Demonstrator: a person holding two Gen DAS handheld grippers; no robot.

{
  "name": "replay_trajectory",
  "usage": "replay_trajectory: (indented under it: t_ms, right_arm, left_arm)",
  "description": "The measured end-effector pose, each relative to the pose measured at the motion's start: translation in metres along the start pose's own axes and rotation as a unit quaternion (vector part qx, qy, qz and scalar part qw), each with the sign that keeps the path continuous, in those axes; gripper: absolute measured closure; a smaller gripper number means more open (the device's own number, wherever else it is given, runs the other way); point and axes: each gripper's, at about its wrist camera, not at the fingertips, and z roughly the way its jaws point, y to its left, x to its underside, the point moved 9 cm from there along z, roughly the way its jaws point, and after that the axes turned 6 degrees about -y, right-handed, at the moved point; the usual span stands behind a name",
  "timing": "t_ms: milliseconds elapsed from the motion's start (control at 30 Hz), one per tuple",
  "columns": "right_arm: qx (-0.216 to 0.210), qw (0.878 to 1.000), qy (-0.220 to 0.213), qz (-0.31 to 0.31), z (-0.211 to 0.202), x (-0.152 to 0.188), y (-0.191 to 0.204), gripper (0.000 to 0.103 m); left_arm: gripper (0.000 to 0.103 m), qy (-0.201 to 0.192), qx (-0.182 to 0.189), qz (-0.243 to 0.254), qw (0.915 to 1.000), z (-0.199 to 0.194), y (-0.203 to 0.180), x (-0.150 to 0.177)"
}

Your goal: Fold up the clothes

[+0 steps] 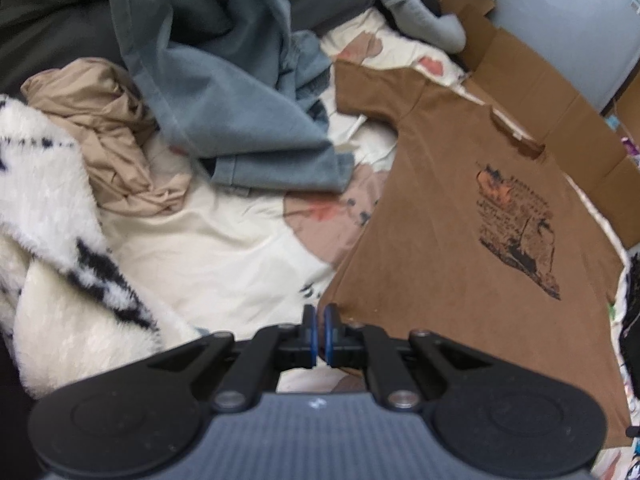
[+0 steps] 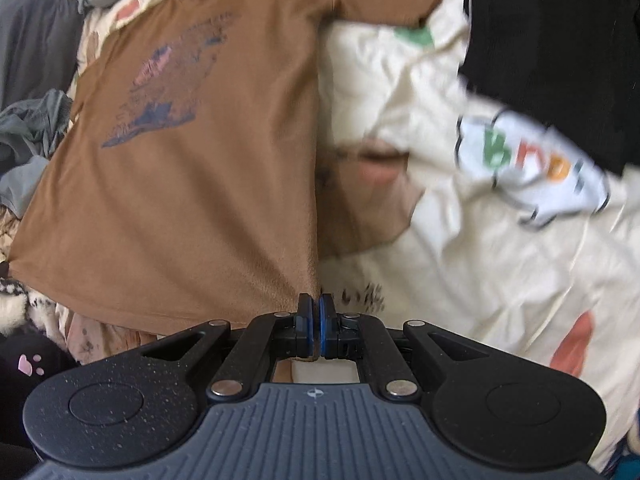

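A brown T-shirt (image 1: pixel 440 220) with a dark printed picture on its chest lies spread face up on a cream patterned bed sheet (image 1: pixel 208 248). My left gripper (image 1: pixel 320 312) is shut at the shirt's lower left hem corner, where the fabric edge runs into its blue pads. In the right wrist view the same brown T-shirt (image 2: pixel 192 184) fills the left half. My right gripper (image 2: pixel 316 300) is shut on its lower right hem corner, with brown cloth showing between the pads. The hem stretches between the two grippers.
A blue-grey garment (image 1: pixel 224 92), a tan garment (image 1: pixel 108 136) and a fluffy white blanket (image 1: pixel 52 208) are heaped left of the shirt. Flattened cardboard (image 1: pixel 540 92) and a grey neck pillow (image 1: pixel 416 12) lie beyond it. A black garment (image 2: pixel 560 40) and a white lettered one (image 2: pixel 532 160) lie to its right.
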Motion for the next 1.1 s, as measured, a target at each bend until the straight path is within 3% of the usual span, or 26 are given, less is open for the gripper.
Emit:
replay_trajectory:
  t_ms: [167, 600, 667, 767, 833, 933, 1100]
  right_arm:
    - [0.004, 1.0, 0.029, 0.004, 0.031, 0.021, -0.004, 0.102]
    - [0.016, 0.997, 0.07, 0.01, 0.077, 0.036, -0.02, 0.101]
    - [0.03, 0.996, 0.088, 0.011, 0.08, 0.04, -0.027, 0.099]
    - [0.037, 0.996, 0.082, 0.014, 0.074, 0.037, -0.038, 0.096]
    - [0.031, 0.997, 0.069, 0.014, 0.071, 0.032, -0.04, 0.095]
    - [0.027, 0.998, 0.057, 0.015, 0.071, 0.026, -0.039, 0.079]
    - [0.004, 0.999, 0.045, 0.014, 0.082, 0.017, -0.027, 0.077]
  left_arm:
    - [0.099, 0.023, -0.013, 0.007, 0.9996, 0.015, 0.01, 0.011]
    - [0.097, 0.09, -0.062, 0.022, 0.9938, 0.088, 0.027, 0.055]
    - [0.092, 0.102, -0.08, 0.03, 0.9911, 0.094, 0.032, 0.06]
    - [0.092, 0.12, -0.112, 0.049, 0.9853, 0.098, 0.042, 0.062]
    - [0.091, 0.11, -0.099, 0.042, 0.9881, 0.094, 0.043, 0.057]
    - [0.088, 0.101, -0.095, 0.037, 0.9897, 0.093, 0.041, 0.05]
    - [0.072, 0.093, -0.078, 0.035, 0.992, 0.102, 0.029, 0.041]
